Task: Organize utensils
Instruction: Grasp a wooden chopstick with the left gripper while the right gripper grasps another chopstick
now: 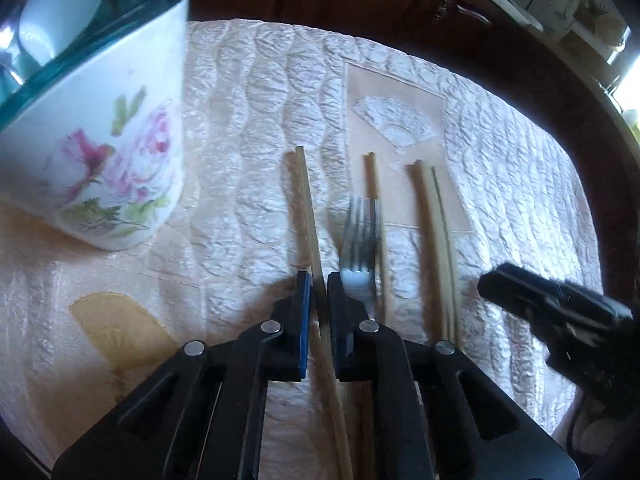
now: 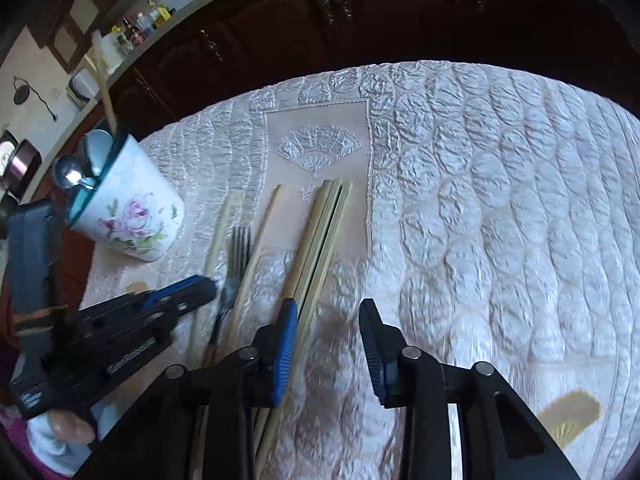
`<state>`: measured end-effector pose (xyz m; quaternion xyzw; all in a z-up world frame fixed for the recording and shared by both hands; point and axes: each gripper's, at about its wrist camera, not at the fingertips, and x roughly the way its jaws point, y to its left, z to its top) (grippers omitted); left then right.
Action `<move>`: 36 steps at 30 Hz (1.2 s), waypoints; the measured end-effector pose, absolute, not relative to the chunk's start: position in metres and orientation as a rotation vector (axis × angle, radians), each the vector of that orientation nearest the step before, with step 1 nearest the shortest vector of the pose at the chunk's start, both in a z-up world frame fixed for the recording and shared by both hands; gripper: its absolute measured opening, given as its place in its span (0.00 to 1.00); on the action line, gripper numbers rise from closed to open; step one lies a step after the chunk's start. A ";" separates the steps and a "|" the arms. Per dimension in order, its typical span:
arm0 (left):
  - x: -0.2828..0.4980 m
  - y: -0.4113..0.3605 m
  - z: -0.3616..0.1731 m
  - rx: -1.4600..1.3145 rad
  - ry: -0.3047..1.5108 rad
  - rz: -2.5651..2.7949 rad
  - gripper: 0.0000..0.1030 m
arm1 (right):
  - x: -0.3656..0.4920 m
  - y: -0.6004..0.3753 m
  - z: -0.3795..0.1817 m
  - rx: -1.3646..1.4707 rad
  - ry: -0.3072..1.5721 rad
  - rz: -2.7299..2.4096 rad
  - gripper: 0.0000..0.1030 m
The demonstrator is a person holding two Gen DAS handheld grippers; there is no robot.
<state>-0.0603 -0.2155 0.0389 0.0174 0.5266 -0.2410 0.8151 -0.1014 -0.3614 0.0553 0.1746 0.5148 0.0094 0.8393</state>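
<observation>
A floral white cup [image 1: 108, 152] with a blue rim stands at the left and holds spoons [image 2: 68, 176] and a wooden stick. Several wooden chopsticks and a metal fork [image 1: 360, 248] lie side by side on the quilted cloth. My left gripper [image 1: 319, 280] is shut on one chopstick [image 1: 308, 208], just left of the fork. My right gripper [image 2: 328, 312] is open and empty, hovering just right of a bundle of chopsticks [image 2: 320, 236]. The left gripper also shows in the right wrist view [image 2: 188, 288], and the right gripper in the left wrist view [image 1: 540, 300].
The pale quilted tablecloth [image 2: 480, 200] covers a round table with a dark wooden edge [image 1: 592, 128]. Dark wooden cabinets [image 2: 320, 12] stand behind. A counter with bottles [image 2: 136, 28] is at the far left.
</observation>
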 end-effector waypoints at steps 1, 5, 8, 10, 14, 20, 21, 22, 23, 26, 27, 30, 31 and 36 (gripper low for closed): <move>-0.060 -0.213 0.040 0.041 1.118 -0.512 0.06 | -0.096 -0.357 0.053 0.364 1.093 0.023 0.29; -0.059 -0.205 0.039 0.044 1.120 -0.505 0.06 | -0.078 -0.343 0.044 0.292 1.110 0.016 0.28; -0.059 -0.197 0.039 0.037 1.121 -0.506 0.06 | -0.071 -0.339 0.043 0.287 1.108 0.014 0.26; -0.059 -0.197 0.039 0.033 1.125 -0.509 0.06 | -0.067 -0.335 0.041 0.294 1.107 0.033 0.22; -0.058 -0.201 0.037 0.027 1.129 -0.513 0.06 | -0.070 -0.338 0.041 0.366 1.096 0.077 0.13; -0.063 -0.196 0.040 0.007 1.136 -0.537 0.05 | -0.112 -0.363 0.046 0.504 1.064 0.115 0.10; -0.066 -0.193 0.041 0.004 1.137 -0.541 0.05 | -0.120 -0.365 0.047 0.506 1.064 0.108 0.10; -0.068 -0.190 0.042 -0.001 1.138 -0.546 0.04 | -0.126 -0.366 0.047 0.505 1.068 0.102 0.10; -0.070 -0.187 0.044 -0.003 1.138 -0.551 0.04 | -0.134 -0.368 0.047 0.501 1.076 0.093 0.10; -0.079 -0.176 0.047 -0.004 1.140 -0.558 0.04 | -0.148 -0.376 0.042 0.460 1.116 0.052 0.10; -0.081 -0.174 0.048 -0.007 1.143 -0.559 0.04 | -0.150 -0.379 0.041 0.465 1.117 0.045 0.11; -0.091 -0.164 0.048 -0.006 1.150 -0.556 0.04 | -0.150 -0.389 0.044 0.463 1.095 0.019 0.13; -0.094 -0.160 0.048 -0.004 1.149 -0.552 0.04 | -0.150 -0.392 0.045 0.453 1.095 0.013 0.13; -0.102 -0.150 0.045 -0.013 1.162 -0.535 0.04 | -0.133 -0.389 0.042 0.401 1.115 0.025 0.14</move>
